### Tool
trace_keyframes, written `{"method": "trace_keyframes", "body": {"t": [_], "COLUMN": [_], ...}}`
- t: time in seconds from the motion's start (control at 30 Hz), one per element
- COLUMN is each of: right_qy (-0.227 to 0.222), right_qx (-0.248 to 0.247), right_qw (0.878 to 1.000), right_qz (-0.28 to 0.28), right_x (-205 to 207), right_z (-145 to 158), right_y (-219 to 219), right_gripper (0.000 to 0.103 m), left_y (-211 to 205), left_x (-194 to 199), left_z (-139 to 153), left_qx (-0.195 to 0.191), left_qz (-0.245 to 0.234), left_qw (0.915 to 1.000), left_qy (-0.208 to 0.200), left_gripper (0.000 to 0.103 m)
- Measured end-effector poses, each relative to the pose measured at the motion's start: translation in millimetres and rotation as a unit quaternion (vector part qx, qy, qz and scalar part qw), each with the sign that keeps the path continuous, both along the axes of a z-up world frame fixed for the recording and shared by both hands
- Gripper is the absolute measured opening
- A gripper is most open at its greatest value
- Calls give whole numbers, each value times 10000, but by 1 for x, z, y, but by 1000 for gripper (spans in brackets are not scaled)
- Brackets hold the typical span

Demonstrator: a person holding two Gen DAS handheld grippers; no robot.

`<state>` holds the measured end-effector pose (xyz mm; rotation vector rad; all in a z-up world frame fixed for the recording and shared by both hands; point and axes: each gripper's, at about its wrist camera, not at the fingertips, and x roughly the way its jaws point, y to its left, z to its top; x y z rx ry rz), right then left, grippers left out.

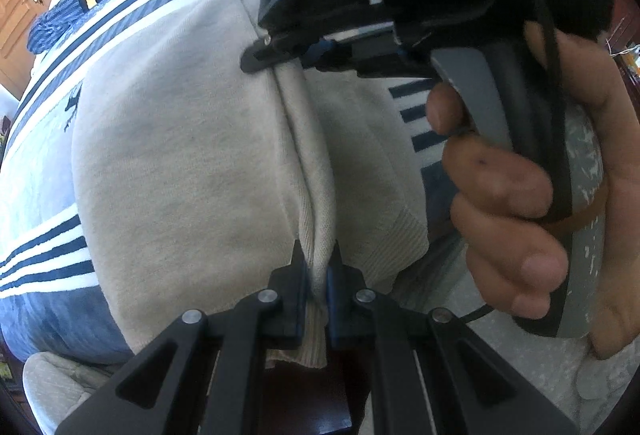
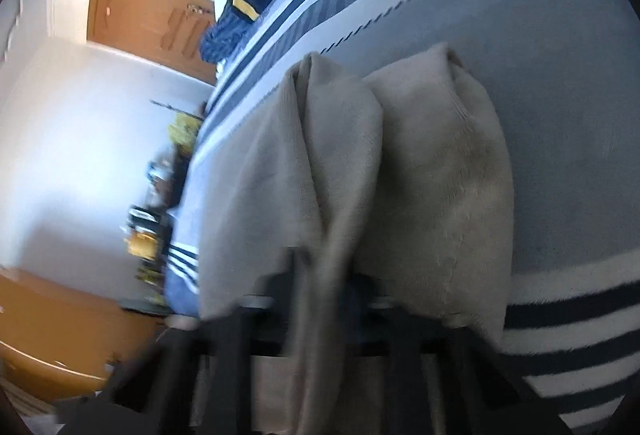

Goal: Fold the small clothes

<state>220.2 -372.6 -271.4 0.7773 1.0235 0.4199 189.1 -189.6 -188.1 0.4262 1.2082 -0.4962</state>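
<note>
A striped blanket (image 1: 48, 171) covers the bed, and a beige garment (image 1: 180, 163) lies on it, its middle pulled up into a ridge. The left gripper (image 1: 317, 275) is closed on the ridge's near end, the right gripper (image 1: 276, 53) on its far end.

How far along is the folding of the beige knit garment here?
Midway. Done: the beige knit garment already lies doubled on the striped blue-and-white bedspread. In hand: left gripper and right gripper each pinch the raised fold edge. Left: laying it flat and releasing.
</note>
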Motion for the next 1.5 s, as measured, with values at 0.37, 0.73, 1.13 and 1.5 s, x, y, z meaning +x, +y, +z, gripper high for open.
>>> {"method": "trace_keyframes", "body": {"t": [0.37, 0.73, 1.13, 1.5], "right_qy": [-213, 494, 534, 1037], "right_qx": [-182, -2, -730, -1696], "right_qw": [9971, 9935, 9901, 9738], "right_qz": [-713, -1030, -1069, -1102], "right_x": [-33, -32, -73, -112], "right_z": [19, -18, 6, 2], "right_y": [-42, -63, -41, -8], "right_gripper": [9, 29, 50, 51], "left_y": [-37, 4, 131, 193], "left_x": [-8, 11, 73, 72], "left_z": [2, 37, 42, -15], "left_qx": [-229, -1265, -1016, -946], "left_qz": [-436, 9, 1601, 1879], "left_qw": [9977, 9894, 9818, 9763], "left_qy": [459, 712, 46, 507], "left_gripper": [8, 38, 54, 57]}}
